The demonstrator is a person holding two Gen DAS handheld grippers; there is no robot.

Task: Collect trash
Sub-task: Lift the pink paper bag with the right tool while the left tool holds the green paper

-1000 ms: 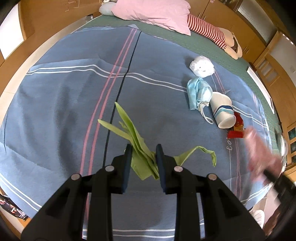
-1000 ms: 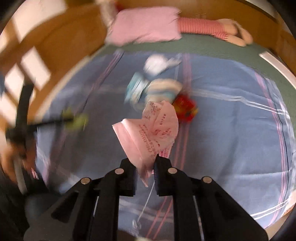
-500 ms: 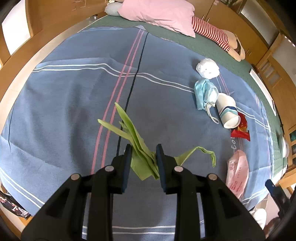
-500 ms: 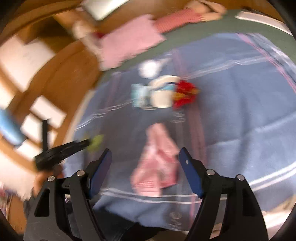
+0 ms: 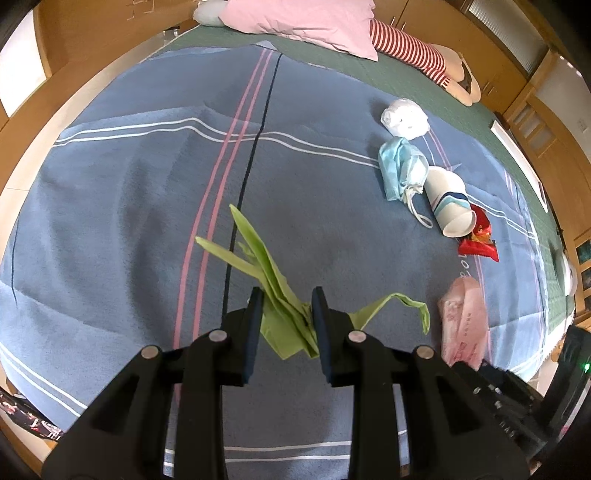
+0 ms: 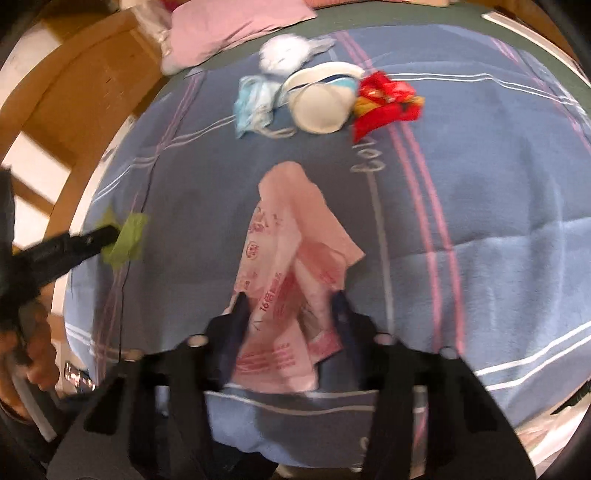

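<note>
Trash lay along the right part of a blue striped blanket (image 5: pixel 147 192) spread over a bed. The left gripper (image 5: pixel 287 300) was clamped on a green bag (image 5: pixel 280 295), its folded body pinched between the pads while loose strips fanned up and out to the right. The right gripper (image 6: pixel 290 302) pointed down at a pink bag (image 6: pixel 291 266) lying flat near the blanket's near edge. Its jaws had just been closing, and the bag's lower part sat between them; the left finger (image 6: pixel 236 321) seemed to touch the plastic, but the right one stood just clear, so the bag was not pinched. That view was blurred. Farther up the blanket lay a red wrapper (image 6: pixel 384 99), touching a paper cup (image 6: pixel 321 99) tipped on its side, then a blue mask (image 6: pixel 255 99) just beside the cup, and a white wad (image 6: pixel 284 55) beyond that. A pink pillow (image 5: pixel 295 18) rested at the far end of the bed. In the right wrist view a hand (image 6: pixel 26 339) held the left gripper's handle at the left edge.
</note>
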